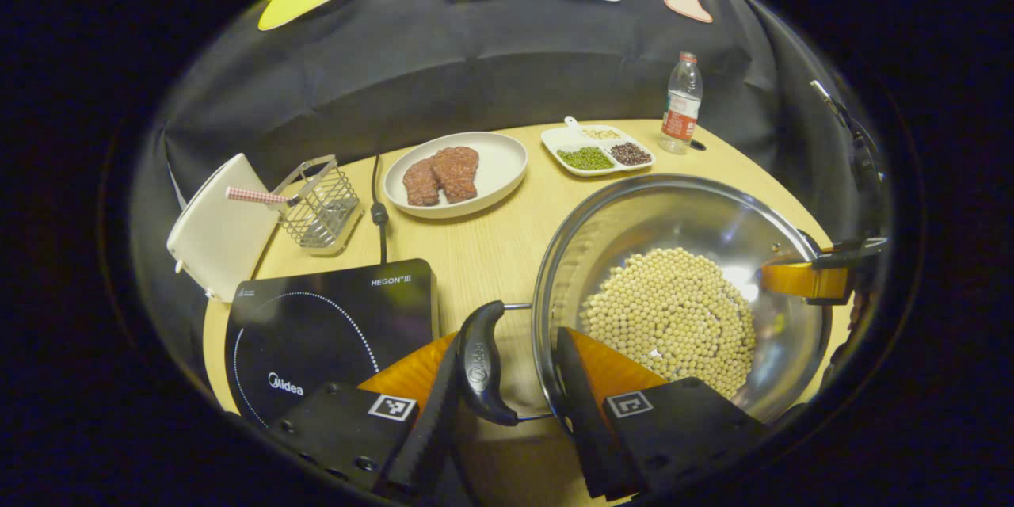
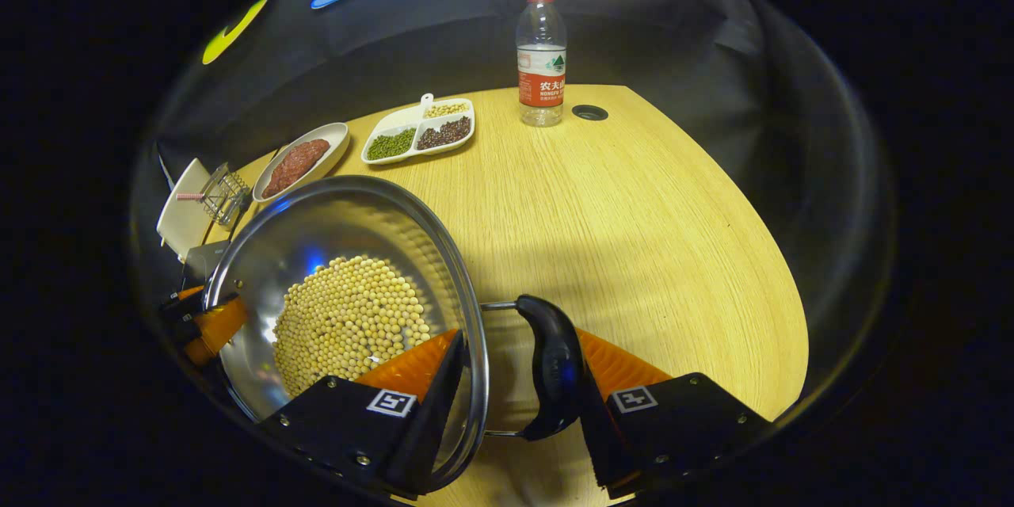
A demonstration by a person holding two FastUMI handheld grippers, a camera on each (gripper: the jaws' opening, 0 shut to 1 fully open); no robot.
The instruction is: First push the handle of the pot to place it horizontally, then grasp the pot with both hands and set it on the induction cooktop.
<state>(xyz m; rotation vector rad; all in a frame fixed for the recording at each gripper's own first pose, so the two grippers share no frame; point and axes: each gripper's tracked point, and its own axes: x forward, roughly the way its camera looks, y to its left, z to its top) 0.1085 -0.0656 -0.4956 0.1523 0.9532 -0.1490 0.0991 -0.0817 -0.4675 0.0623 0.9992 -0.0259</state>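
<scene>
A steel pot (image 1: pixel 681 214) holding soybeans (image 1: pixel 673 317) stands right of the black induction cooktop (image 1: pixel 317 325) on the wooden table. In the left gripper view my left gripper (image 1: pixel 507 368) straddles the pot's near black handle (image 1: pixel 482 364): one finger presses the handle's outer side, the other sits inside the rim against the wall. In the right gripper view my right gripper (image 2: pixel 515 372) holds the opposite handle (image 2: pixel 557 364) of the pot (image 2: pixel 348 222) the same way. Each gripper also shows across the pot: the right gripper (image 1: pixel 824 277) and the left gripper (image 2: pixel 206 325).
Behind the pot are a white plate (image 1: pixel 495 166) with meat, a divided dish (image 1: pixel 598 149) of beans and a water bottle (image 1: pixel 681 103). A wire basket (image 1: pixel 321 206), a white board (image 1: pixel 214 230) and the cooktop's cord (image 1: pixel 380 210) lie beyond the cooktop.
</scene>
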